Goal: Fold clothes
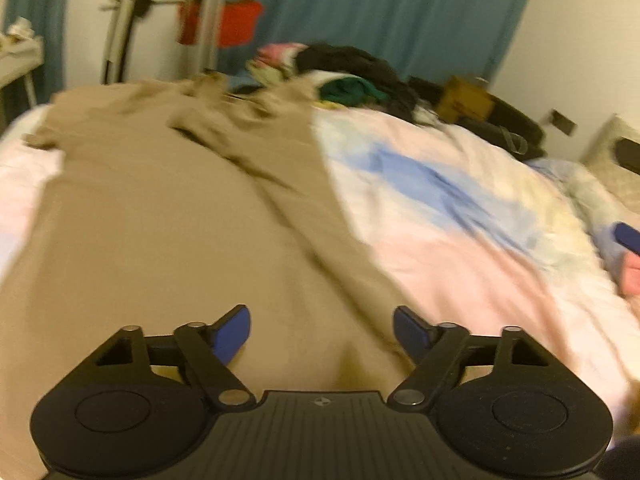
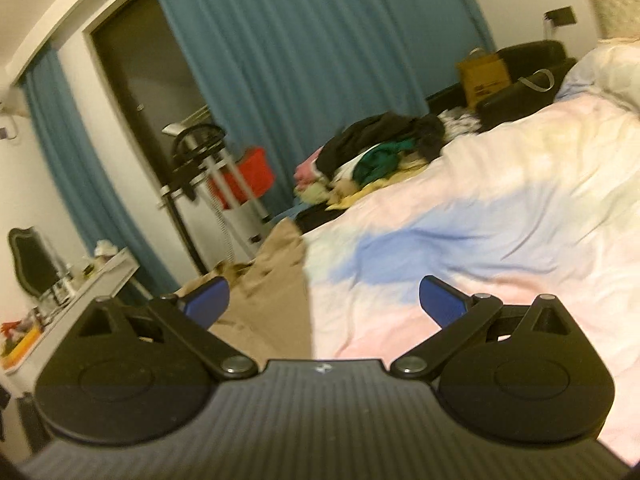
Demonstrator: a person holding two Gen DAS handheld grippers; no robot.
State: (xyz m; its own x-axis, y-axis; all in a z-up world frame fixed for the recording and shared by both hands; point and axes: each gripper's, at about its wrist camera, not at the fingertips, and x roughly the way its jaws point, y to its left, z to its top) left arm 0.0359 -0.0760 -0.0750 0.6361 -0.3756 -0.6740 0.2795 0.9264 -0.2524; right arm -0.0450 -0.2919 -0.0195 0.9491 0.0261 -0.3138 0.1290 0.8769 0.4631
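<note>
A tan garment (image 1: 160, 208) lies spread over the pastel bed cover (image 1: 460, 220), with a long fold running down its right side. My left gripper (image 1: 322, 332) hovers over the garment's near part, its blue pads apart and nothing between them. In the right wrist view the same tan garment (image 2: 272, 300) shows at the bed's left edge. My right gripper (image 2: 324, 300) is open and empty above the line where the garment meets the bed cover (image 2: 500, 240). A blue pad (image 1: 628, 236) and a hand show at the left view's right edge.
A heap of unfolded clothes (image 2: 376, 152), black, green, pink and yellow, sits at the far end of the bed. Behind it are a yellow box (image 2: 482, 74) and black bags. A metal stand with a red item (image 2: 252, 176), blue curtains and a cluttered white shelf (image 2: 80, 288) lie to the left.
</note>
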